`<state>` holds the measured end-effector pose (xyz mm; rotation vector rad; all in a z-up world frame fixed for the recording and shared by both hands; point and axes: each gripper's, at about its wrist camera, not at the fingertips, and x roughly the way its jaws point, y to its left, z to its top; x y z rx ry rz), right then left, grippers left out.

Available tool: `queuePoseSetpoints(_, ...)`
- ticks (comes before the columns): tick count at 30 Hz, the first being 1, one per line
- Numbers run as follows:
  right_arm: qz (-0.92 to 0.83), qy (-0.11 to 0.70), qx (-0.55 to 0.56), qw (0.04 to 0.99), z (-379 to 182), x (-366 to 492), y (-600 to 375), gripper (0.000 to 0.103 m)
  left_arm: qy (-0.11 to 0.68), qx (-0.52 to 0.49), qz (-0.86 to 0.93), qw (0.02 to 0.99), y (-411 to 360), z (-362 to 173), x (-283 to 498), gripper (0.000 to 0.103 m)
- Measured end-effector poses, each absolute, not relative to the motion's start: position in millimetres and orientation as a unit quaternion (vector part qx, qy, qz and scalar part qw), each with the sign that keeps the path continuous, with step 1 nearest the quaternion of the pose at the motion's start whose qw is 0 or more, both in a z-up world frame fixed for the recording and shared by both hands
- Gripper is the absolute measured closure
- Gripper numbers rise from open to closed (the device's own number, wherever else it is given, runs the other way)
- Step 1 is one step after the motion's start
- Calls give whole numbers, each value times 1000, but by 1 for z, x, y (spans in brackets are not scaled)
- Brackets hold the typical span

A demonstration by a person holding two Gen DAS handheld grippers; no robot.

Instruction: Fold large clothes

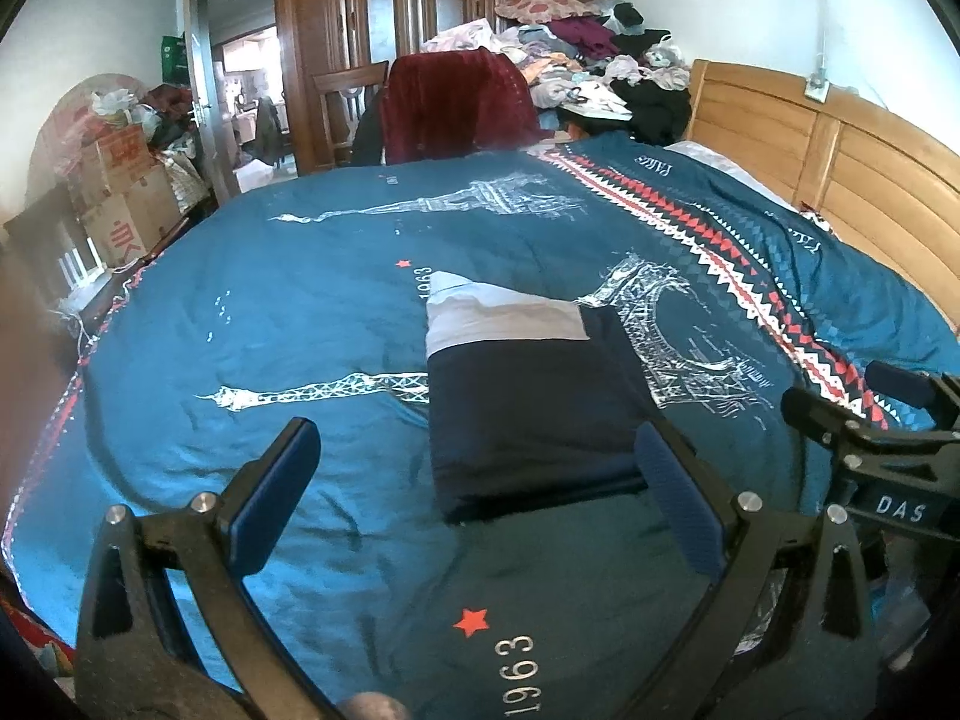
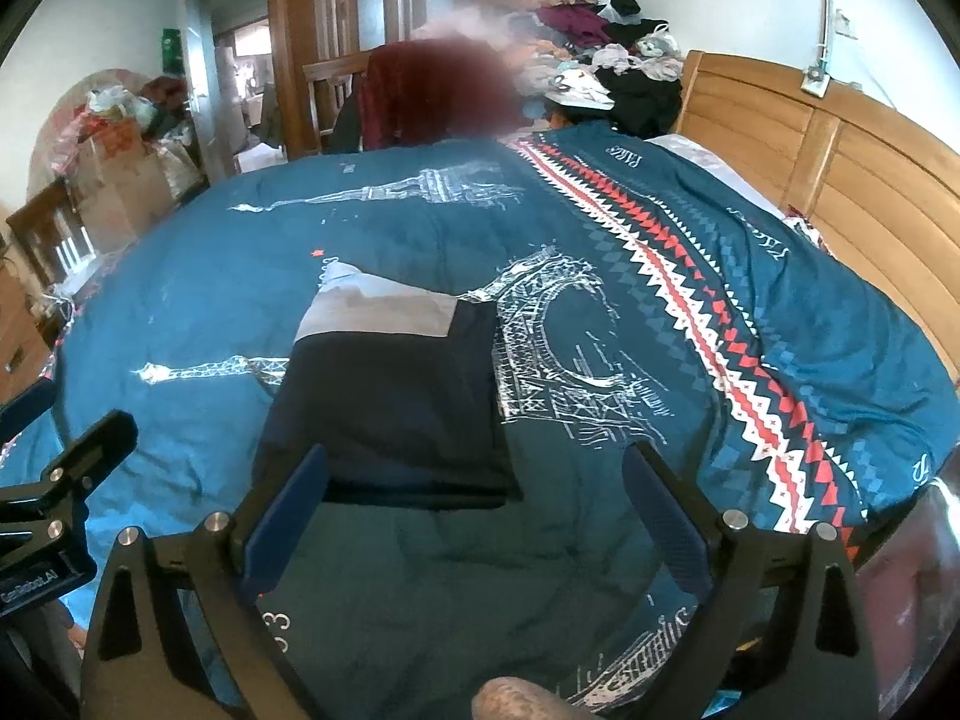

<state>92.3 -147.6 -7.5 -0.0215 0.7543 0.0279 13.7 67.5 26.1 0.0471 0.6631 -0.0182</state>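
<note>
1. Left wrist view: the left gripper (image 1: 480, 480) hangs just above the bed quilt (image 1: 240, 312) with its jaws spread wide and nothing between them. Its right-hand pad (image 1: 678, 498) overlaps the near right corner of the folded garment (image 1: 528, 414); contact cannot be confirmed.
2. Right wrist view: the right gripper (image 2: 480, 510) is likewise released and empty. The folded garment (image 2: 390, 414) lies directly ahead and slightly left of its centre line, with the near edge just beyond the fingertips.
3. Garment position: it rests flat near the middle of the bed as a compact rectangle, dark navy at the near end and pale grey at the far end. Its long axis runs away from both grippers, toward the headboard side.
4. Governing relation: both grippers stand at the near short edge. Judged from the views, the left gripper is nearer that edge.
5. Task status: the fold appears largely complete.
6. Legible writing: "1963" and "PARIS" on the quilt; "DAS" on the right gripper body (image 1: 894, 510) as seen from the left wrist view.
</note>
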Motion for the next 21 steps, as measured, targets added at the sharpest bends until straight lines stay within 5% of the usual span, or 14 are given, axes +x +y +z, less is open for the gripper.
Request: queuePoseSetpoints(21,-24,361,-8,932,-3,84,-214,3,345,-13,-19,938,1,14,19,0)
